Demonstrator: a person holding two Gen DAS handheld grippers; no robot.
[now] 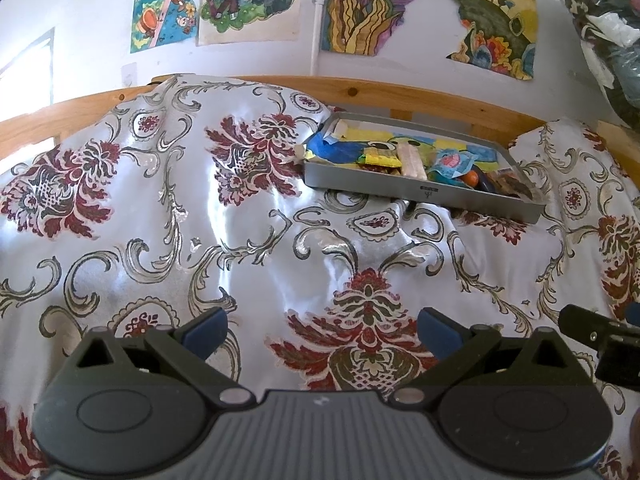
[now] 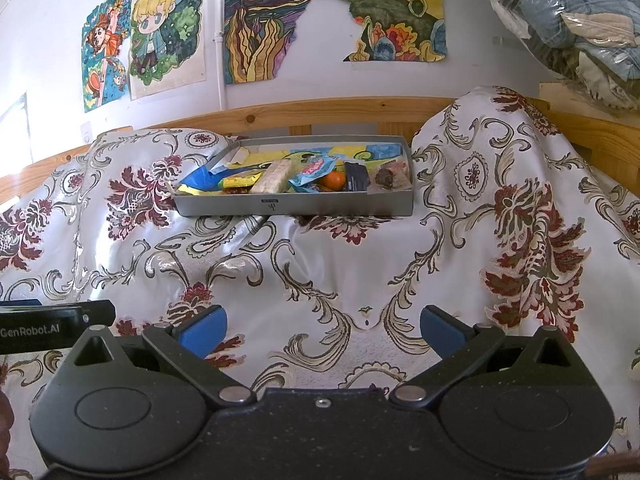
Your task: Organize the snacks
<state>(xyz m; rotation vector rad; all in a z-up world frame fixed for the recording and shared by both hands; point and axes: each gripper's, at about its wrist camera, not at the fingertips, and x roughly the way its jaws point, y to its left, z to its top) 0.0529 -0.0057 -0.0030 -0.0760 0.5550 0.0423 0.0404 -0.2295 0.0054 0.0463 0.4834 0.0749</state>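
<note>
black grippers, blue-padded fingers (image 2: 202, 330) (one marked "genrobot.ai").

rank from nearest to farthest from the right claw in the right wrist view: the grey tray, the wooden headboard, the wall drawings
1. Grey tray, straight ahead of the right claw on the patterned cloth, holding the snacks.
2. Wooden headboard, directly behind the tray.
3. Wall drawings, above and beyond the headboard.

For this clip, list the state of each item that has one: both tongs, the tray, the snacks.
Left tongs: open, empty, over the cloth.
Right tongs: open, empty, short of the tray.
Grey tray: uncovered, resting on the patterned cloth, holding snacks.
Snacks: all in the tray, side by side.
Orange ball: in the tray, between wrappers.
</note>
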